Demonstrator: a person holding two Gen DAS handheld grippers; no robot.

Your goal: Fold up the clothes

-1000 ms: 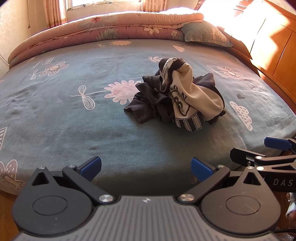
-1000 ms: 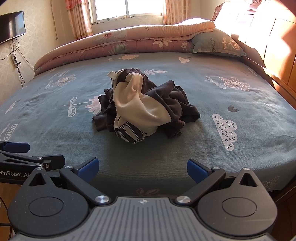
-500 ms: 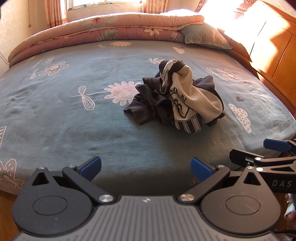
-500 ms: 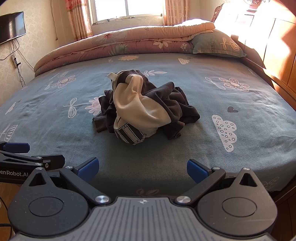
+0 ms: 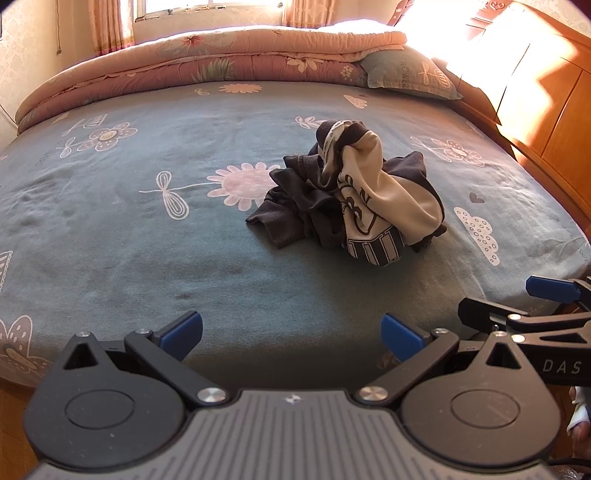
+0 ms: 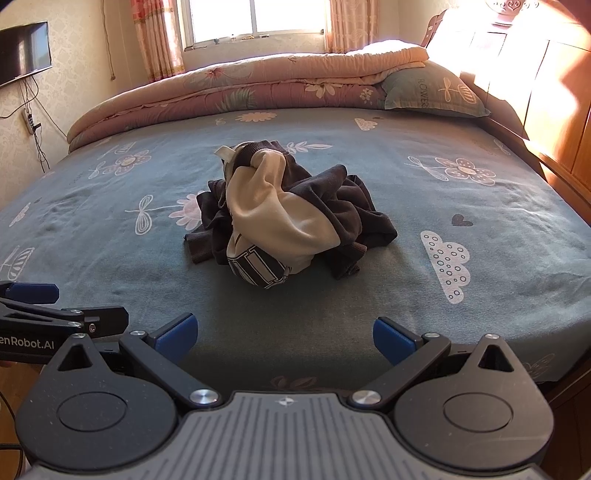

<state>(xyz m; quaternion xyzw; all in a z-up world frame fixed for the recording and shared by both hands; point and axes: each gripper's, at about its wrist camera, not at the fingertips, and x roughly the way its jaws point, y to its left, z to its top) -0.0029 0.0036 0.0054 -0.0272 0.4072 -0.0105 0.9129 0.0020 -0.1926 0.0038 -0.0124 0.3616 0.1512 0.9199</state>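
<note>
So the right wrist view is picking up stuff the left one isn't: a wall-mounted TV (image 6: pixel 25 51) sitting in the upper left of the frame, with a cable (image 6: pixel 35 122) dangling down the wallpaper under it, plus the window (image 6: pixel 255 18) at top center. The left wrist view is only catching the window's bottom strip, but it's showing a bit of a sleeve at the lower right edge.

Both views are showing the crumpled garment (image 5: pixel 354 195), dark with a cream panel and striped ribbing, lying bunched up near the middle of the blue flowered bed sheet (image 5: pixel 110 229). It's sitting right of center in the left view and about dead center (image 6: pixel 288 225) in the right view. The rolled quilt (image 6: pixel 258 92) and a pillow (image 6: pixel 436 90) are lying along the top of the frame.

Jaws: the left gripper (image 5: pixel 291 332) is hanging at the bottom of the frame, spread wide, gripping nothing and touching nothing. The right gripper (image 6: pixel 284 334) is doing the same, wide apart and empty, well short of the garment.
</note>
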